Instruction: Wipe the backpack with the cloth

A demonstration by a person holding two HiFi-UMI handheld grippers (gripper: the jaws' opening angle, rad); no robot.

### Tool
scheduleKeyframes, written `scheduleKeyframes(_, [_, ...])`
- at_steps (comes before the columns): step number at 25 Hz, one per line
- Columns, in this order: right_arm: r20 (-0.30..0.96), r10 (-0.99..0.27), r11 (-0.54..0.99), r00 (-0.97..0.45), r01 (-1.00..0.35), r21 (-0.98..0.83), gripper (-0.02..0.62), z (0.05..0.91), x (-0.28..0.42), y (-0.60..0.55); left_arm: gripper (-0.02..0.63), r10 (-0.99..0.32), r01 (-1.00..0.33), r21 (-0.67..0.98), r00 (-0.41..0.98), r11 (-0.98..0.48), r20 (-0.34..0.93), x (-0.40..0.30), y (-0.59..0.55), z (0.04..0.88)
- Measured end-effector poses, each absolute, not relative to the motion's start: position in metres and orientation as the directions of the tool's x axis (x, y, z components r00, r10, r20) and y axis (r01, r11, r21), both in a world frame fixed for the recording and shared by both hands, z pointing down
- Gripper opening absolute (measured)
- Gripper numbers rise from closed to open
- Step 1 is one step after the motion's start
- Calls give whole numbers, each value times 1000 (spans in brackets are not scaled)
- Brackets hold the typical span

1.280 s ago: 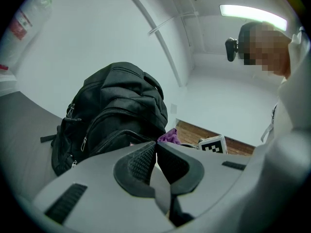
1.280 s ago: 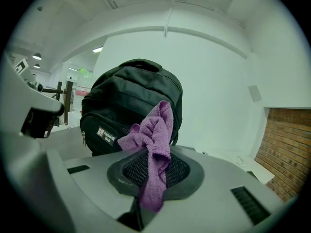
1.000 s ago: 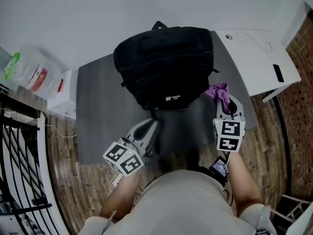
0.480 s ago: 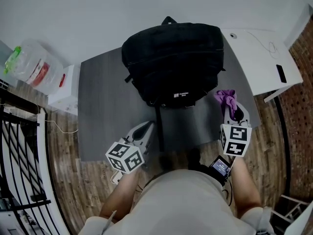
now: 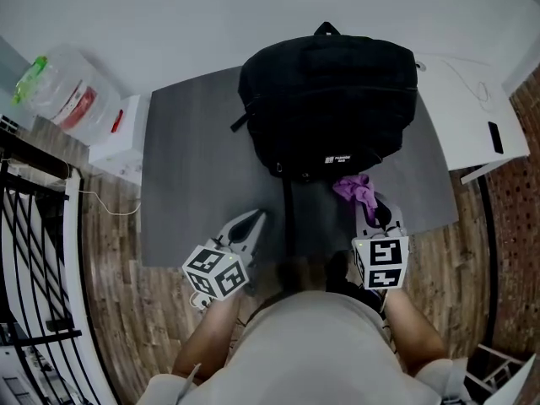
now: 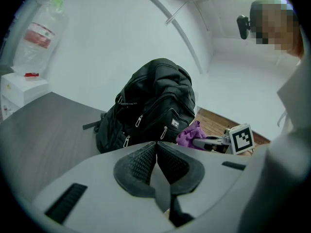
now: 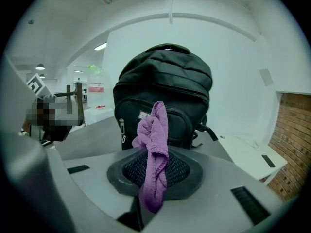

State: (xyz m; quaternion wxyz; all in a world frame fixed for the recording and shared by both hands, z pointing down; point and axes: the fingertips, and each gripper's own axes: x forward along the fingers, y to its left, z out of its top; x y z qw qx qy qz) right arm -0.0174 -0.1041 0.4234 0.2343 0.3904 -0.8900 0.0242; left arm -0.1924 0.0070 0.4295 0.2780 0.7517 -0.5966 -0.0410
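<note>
Between right gripper (image 7: 154,165) jaws, clamped cloth (image 7: 155,130), backpack (image 7: 165,79) just beyond, left gripper (image 6: 156,149) clenched empty

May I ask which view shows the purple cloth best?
Right gripper view: the cloth is central, pinched in the right tool. Head view shows a tuft; left gripper view, a bit by the backpack.

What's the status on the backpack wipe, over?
Right gripper shut on purple cloth, at the front of the backpack; contact unclear. Left gripper shut, empty, over the table. Nothing between cloth and backpack.
</note>
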Motion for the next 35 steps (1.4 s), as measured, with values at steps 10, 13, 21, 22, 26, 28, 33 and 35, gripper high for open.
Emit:
scheduleKeyframes(10, [388,-503,860,-773,-494,130,56,397,-134,-57,5,-931,-872,479,252,-101,263,-209,21,432])
scheduleKeyframes(13, [387,-473,879,-792,-453,147,57,395,-158,-51,5,-934,-872,480,243,-92,261,-213,25,432])
scheduleKeyframes(21, [427,-482,875,-765,-450,181,56,407,-174,-70,5,-935,-871,482,242,-93,257,-214,25,431])
scheduleKeyframes(22, [433,-483,874,-761,-451,181,56,409,-171,-72,5,-935,-871,482,246,-96,257,-213,24,431])
scheduleKeyframes(26, [448,-486,872,-751,-453,186,56,413,-156,-77,5,-928,-865,486,274,-123,252,-202,14,430])
scheduleKeyframes(28, [456,-495,866,-740,-467,181,57,415,-147,-82,5,-924,-863,484,290,-140,249,-194,8,429])
scheduleKeyframes(33, [460,-531,840,-711,-513,176,57,414,-122,-103,5,-912,-859,481,326,-177,247,-175,-6,426])
scheduleKeyframes(35, [460,-551,826,-696,-535,180,57,413,-112,-113,5,-907,-857,480,338,-187,250,-169,-10,425])
